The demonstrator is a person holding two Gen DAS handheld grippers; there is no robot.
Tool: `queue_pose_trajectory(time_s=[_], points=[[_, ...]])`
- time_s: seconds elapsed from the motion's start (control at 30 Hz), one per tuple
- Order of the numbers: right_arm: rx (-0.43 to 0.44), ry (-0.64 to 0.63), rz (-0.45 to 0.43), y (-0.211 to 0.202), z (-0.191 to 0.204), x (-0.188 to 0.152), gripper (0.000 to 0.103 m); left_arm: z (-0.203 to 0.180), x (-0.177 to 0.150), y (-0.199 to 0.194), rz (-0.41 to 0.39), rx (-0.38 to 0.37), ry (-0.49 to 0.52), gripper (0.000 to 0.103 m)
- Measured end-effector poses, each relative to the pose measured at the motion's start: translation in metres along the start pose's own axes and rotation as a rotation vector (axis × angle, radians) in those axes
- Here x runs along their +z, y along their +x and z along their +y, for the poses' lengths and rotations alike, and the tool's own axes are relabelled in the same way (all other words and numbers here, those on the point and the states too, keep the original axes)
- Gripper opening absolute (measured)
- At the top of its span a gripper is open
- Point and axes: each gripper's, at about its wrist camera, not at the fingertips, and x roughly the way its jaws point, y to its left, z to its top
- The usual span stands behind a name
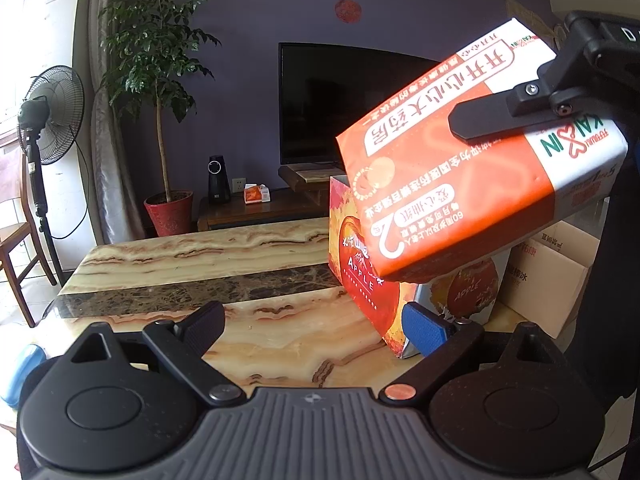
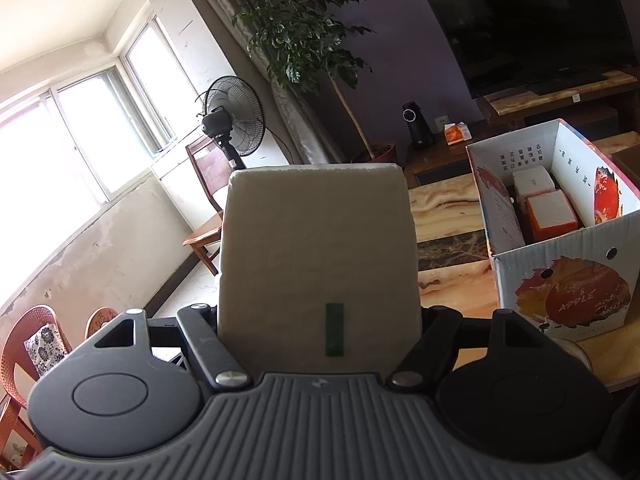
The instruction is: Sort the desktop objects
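Note:
My right gripper is shut on an orange and white tissue pack, held in the air above the apple box; its white end fills the right wrist view. One right finger lies across the pack's face. The open apple box stands on the marble table and holds two similar packs. My left gripper is open and empty, low over the table, its blue-padded fingertip close to the box's near corner.
A plain cardboard box stands behind the apple box at right. Beyond the table are a TV on its stand, a potted plant, a floor fan and wooden chairs. A blue object lies at far left.

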Motion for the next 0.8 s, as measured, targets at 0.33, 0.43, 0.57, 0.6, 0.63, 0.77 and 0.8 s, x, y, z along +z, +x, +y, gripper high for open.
queue_pose_trajectory(time_s=[0.33,0.43,0.57,0.6,0.63,0.77,0.8], points=[[0.014,-0.01,0.009,0.0019,0.0079,-0.0021,0.076,-0.0018,-0.0014,0.0009,0.001,0.0,0.004,0.095],[0.016,-0.012,0.012,0.0026,0.0092,-0.0032,0.076,-0.0037,-0.002,0.0011,0.001,0.001,0.005,0.095],[0.02,-0.01,0.016,0.0031,0.0099,-0.0041,0.076,-0.0049,-0.0028,0.0017,0.001,0.002,0.008,0.095],[0.022,-0.01,0.017,0.0031,0.0101,-0.0045,0.076,-0.0045,-0.0027,0.002,0.001,0.002,0.008,0.095],[0.024,-0.008,0.017,0.0031,0.0103,-0.0048,0.076,-0.0047,-0.003,0.002,0.001,0.003,0.008,0.095],[0.047,0.016,0.015,0.0018,0.0097,-0.0049,0.076,-0.0046,-0.0038,0.0015,0.0,0.005,0.005,0.095],[0.055,0.023,0.014,0.0015,0.0094,-0.0048,0.076,-0.0043,-0.004,0.0014,-0.001,0.007,0.003,0.095]])
